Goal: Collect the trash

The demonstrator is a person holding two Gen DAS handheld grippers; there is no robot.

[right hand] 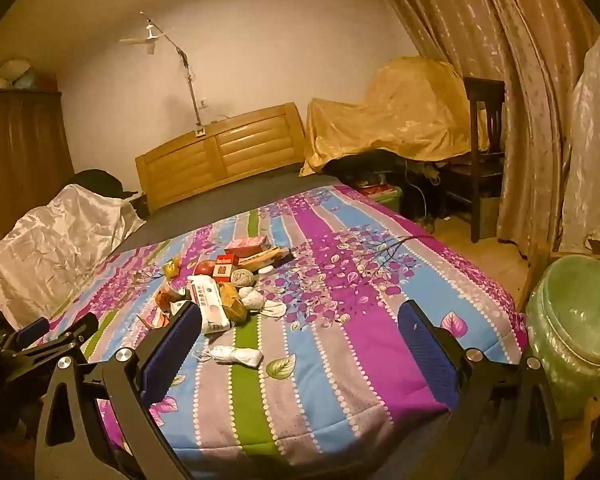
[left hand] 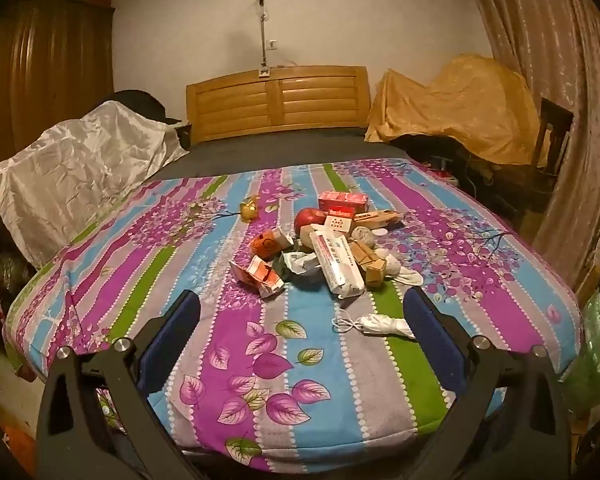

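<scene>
Both pairs of blue-padded fingers are being held wide apart with nothing between them: the left gripper (left hand: 300, 312) and the right gripper (right hand: 300, 320) are being carried above the near edge of the striped bedspread (left hand: 340, 400). A crumpled white mask (left hand: 384, 325) is being framed just ahead, its long axis lying crosswise to the fingers, nearer the left gripper's right finger. Beyond it the trash pile (left hand: 332, 244) is being shown mid-bed, open cloth all round. The green-lined bin (right hand: 576, 320) is being seen beside the bed's right corner
</scene>
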